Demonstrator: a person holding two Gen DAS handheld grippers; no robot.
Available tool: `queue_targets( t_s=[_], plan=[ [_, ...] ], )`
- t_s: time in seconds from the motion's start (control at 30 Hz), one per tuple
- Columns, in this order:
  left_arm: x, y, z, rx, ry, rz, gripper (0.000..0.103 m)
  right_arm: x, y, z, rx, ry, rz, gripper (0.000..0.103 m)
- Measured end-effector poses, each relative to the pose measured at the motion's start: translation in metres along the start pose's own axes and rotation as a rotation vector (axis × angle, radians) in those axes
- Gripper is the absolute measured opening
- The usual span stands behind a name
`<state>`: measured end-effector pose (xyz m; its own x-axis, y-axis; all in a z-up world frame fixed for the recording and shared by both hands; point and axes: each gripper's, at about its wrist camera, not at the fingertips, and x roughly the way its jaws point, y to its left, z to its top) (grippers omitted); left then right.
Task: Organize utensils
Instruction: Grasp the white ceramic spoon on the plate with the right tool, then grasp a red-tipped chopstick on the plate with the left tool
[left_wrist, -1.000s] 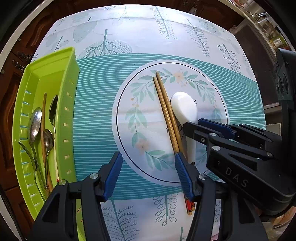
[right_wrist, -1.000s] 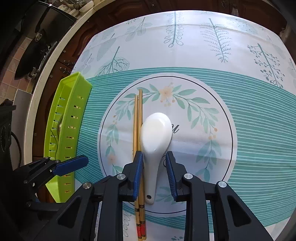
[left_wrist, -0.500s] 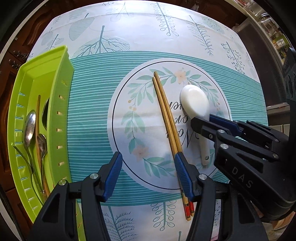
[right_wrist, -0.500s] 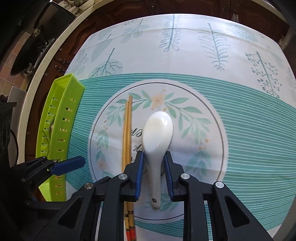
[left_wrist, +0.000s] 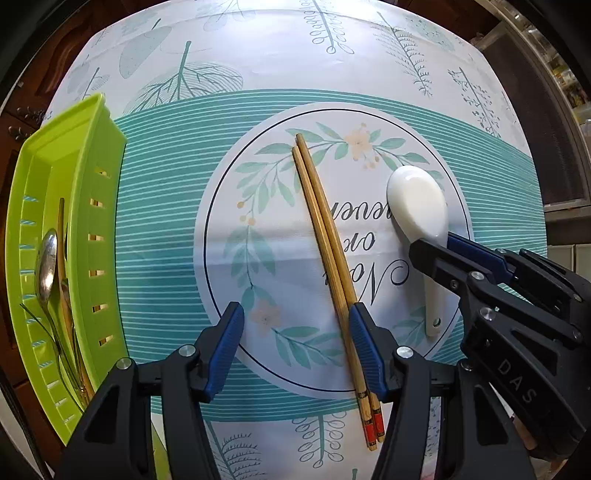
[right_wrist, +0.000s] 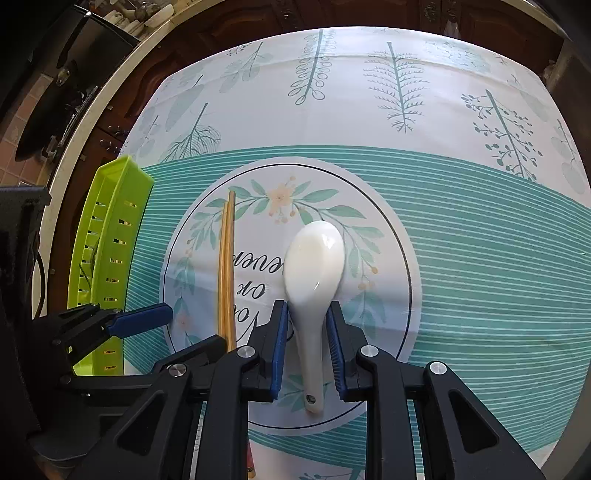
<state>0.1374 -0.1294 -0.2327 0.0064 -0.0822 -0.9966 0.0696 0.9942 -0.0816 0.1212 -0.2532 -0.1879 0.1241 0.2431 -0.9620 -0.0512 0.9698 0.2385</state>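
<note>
Right gripper (right_wrist: 306, 343) clamps the white spoon (right_wrist: 314, 266) by its handle for lifting toward the green tray (left_wrist: 55, 236) at the tabletop's left edge; left gripper (left_wrist: 295, 343) hangs open beside the chopsticks (left_wrist: 328, 258).

Both tools are matte black plastic frames with triangular cut-outs and round silver screws at the pivots; the left gripper (left_wrist: 295, 339) and the right gripper (right_wrist: 306, 347) carry ribbed blue pads on the fingers (left_wrist: 223, 345), and one housing bears raised letters "DAS"
</note>
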Motion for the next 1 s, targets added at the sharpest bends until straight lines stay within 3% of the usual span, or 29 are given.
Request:
queue_targets(
  t_s=[0.33,0.5,0.7,0.8,1.0],
  plan=[
    [0.004,-0.015,0.009,0.028,0.008,0.077,0.06,-0.004,-0.002,-0.004,-0.011,0.005,-0.005,0.02],
    [0.008,-0.01,0.006,0.061,0.033,0.173,0.058,-0.007,-0.005,-0.005,-0.012,0.001,-0.005,0.02],
    [0.007,0.005,0.007,-0.007,0.051,0.135,0.057,-0.01,-0.009,-0.007,-0.006,0.001,0.005,0.02],
    [-0.001,0.012,0.006,-0.044,0.052,0.07,0.057,-0.013,-0.009,-0.007,-0.011,-0.002,0.015,0.019],
    [-0.008,0.004,0.006,-0.017,0.043,0.046,0.057,-0.018,-0.01,-0.008,-0.013,0.0,0.027,0.019]
  ],
)
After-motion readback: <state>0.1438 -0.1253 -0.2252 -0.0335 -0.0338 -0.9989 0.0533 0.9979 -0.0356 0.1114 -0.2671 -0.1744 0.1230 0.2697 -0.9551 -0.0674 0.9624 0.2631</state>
